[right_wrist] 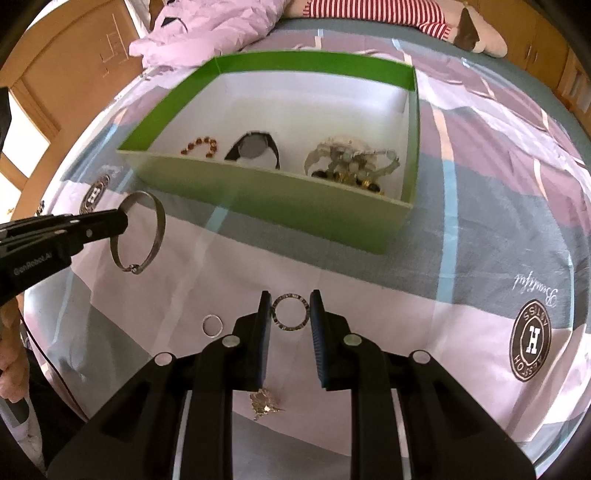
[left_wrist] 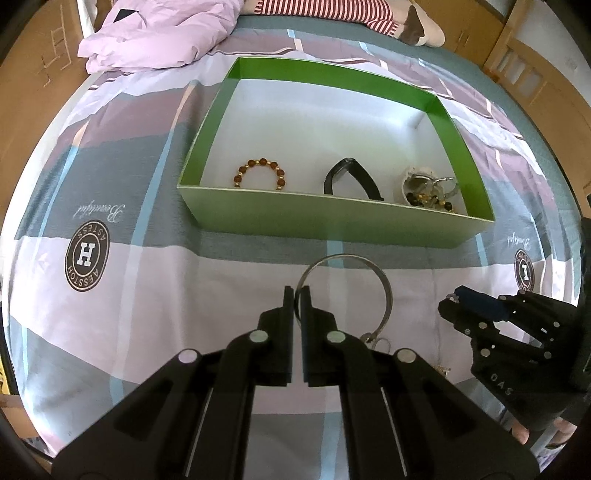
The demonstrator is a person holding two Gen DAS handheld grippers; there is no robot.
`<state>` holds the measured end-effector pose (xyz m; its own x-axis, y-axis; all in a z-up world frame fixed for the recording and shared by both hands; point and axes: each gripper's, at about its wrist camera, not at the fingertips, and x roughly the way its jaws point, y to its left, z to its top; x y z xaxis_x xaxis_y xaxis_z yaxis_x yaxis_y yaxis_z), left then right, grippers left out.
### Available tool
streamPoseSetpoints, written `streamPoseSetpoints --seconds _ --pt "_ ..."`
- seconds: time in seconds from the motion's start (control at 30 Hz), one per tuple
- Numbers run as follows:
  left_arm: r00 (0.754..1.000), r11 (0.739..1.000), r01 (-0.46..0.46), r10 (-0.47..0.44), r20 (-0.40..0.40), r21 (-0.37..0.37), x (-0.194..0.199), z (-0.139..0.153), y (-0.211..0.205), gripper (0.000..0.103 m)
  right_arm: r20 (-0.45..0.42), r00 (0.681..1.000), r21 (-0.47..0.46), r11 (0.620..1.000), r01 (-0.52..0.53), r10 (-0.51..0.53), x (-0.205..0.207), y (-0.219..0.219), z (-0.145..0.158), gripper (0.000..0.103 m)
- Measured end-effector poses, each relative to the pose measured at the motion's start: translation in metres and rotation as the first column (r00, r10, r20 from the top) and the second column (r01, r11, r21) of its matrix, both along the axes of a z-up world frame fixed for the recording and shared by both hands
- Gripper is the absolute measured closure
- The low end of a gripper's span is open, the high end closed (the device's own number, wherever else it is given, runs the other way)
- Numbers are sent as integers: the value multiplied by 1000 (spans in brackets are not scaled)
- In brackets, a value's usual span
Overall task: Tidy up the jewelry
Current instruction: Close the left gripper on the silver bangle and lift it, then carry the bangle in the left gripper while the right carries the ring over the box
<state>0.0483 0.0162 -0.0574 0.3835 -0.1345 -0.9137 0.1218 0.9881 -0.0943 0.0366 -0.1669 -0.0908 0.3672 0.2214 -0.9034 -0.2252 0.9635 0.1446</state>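
A green box (left_wrist: 332, 218) (right_wrist: 266, 192) lies on the bed and holds a brown bead bracelet (left_wrist: 258, 171) (right_wrist: 199, 146), a black watch (left_wrist: 351, 179) (right_wrist: 255, 147) and a pale tangle of jewelry (left_wrist: 428, 188) (right_wrist: 351, 158). My left gripper (left_wrist: 296, 295) (right_wrist: 123, 221) is shut on a silver bangle (left_wrist: 384, 291) (right_wrist: 159, 229), held above the sheet in front of the box. My right gripper (right_wrist: 289, 310) (left_wrist: 476, 301) is open around a small dark ring (right_wrist: 289, 311) on the sheet.
A thin silver ring (right_wrist: 213, 326) lies left of my right fingers. A gold pendant (right_wrist: 264, 402) lies between my right gripper's arms. A lilac quilt (left_wrist: 159, 33) and a striped plush toy (left_wrist: 332, 11) lie behind the box.
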Motion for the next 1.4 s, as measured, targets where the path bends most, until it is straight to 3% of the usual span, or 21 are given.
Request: streamPoseSetpoints --seconds 0.93,1.2,1.4 --pt "998 998 27 -30 51 53 -6 6 -10 100 -9 1000 -19 1000 -23 23 1 12 -11 82" --pt "998 998 40 -38 -47 52 -4 -20 -14 100 -36 999 -38 998 -40 39 4 17 -19 82" --pt "999 997 48 -48 7 60 -8 -9 -17 100 -26 999 -24 999 -31 30 4 16 -16 82"
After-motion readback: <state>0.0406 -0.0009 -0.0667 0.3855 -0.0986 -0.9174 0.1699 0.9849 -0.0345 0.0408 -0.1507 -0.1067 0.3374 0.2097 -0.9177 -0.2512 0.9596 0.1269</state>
